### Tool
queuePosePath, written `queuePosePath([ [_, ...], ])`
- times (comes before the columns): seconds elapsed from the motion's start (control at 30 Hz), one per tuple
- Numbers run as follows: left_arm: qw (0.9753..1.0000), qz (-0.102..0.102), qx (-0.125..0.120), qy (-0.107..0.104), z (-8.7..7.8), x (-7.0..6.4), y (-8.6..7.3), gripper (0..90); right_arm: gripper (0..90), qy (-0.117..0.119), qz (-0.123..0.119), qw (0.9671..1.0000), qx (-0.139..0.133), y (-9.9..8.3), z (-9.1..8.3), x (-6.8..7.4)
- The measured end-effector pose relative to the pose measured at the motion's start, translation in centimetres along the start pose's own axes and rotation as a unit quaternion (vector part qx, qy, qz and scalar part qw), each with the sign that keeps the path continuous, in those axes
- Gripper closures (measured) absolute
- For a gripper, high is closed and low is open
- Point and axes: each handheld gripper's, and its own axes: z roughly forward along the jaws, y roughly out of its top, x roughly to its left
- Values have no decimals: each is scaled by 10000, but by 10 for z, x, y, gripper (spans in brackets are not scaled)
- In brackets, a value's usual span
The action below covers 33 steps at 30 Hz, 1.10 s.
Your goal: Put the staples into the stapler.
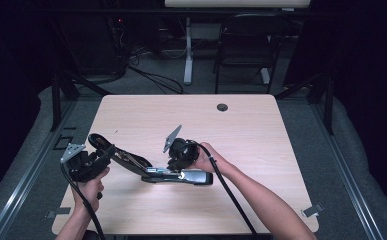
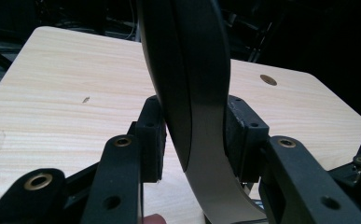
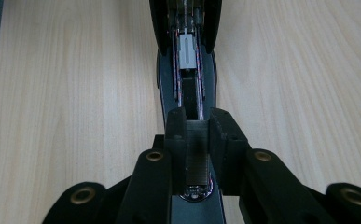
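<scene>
A black stapler (image 1: 193,177) lies open on the wooden table (image 1: 251,135), its base flat near the front middle. Its curved top cover (image 1: 123,155) is swung up and back to the left. My left gripper (image 1: 105,153) is shut on that cover (image 2: 187,70), which fills the gap between the pads (image 2: 151,135). My right gripper (image 1: 177,161) points down over the base. In the right gripper view its jaws are shut on a ribbed strip of staples (image 3: 197,161) standing in the open magazine channel (image 3: 188,88). A grey pusher (image 3: 187,49) sits farther along that channel.
A cable grommet hole (image 1: 222,107) sits near the table's far edge. Behind the table stand a black folding chair (image 1: 246,45) and a white desk leg (image 1: 188,50), with cables on the floor. Dark frames flank both sides of the table.
</scene>
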Motion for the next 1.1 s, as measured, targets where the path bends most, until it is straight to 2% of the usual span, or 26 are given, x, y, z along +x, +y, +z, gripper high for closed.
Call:
queuePosePath([
  [0.5,10000,9,6,-9,0,0,0,623,787,62,-32,9999,90,-1,8,-2],
  [1.1,10000,25,-1,8,0,-1,0,622,787,78,-89,9997,195,-6,10,-3],
])
